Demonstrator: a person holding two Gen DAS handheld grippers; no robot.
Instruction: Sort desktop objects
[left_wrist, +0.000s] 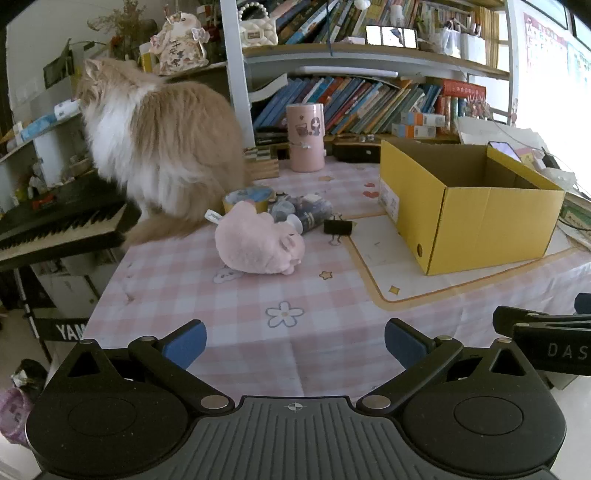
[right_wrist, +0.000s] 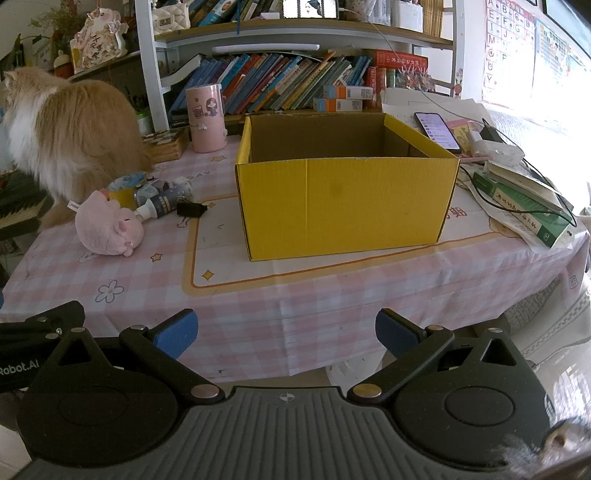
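Note:
A pink plush toy (left_wrist: 258, 242) (right_wrist: 107, 225) lies on the pink checked tablecloth (left_wrist: 295, 354). Behind it sit a yellow tape roll (left_wrist: 245, 197) (right_wrist: 123, 188), a dark bottle with a white cap (left_wrist: 310, 216) (right_wrist: 159, 206) and a black binder clip (left_wrist: 337, 227) (right_wrist: 190, 208). An open yellow cardboard box (left_wrist: 465, 218) (right_wrist: 343, 199) stands to the right of them, with no contents visible inside. My left gripper (left_wrist: 295, 341) is open, over the table's near edge, well short of the plush. My right gripper (right_wrist: 286, 332) is open too, in front of the box, holding nothing.
A fluffy cream cat (left_wrist: 159, 147) (right_wrist: 70, 136) sits at the table's far left, beside a keyboard (left_wrist: 55, 229). A pink cylinder (left_wrist: 306, 136) (right_wrist: 205, 118) stands at the back. Books (right_wrist: 524, 199), a phone (right_wrist: 437, 131) and cables crowd the right side. Bookshelves (left_wrist: 369, 103) line the back.

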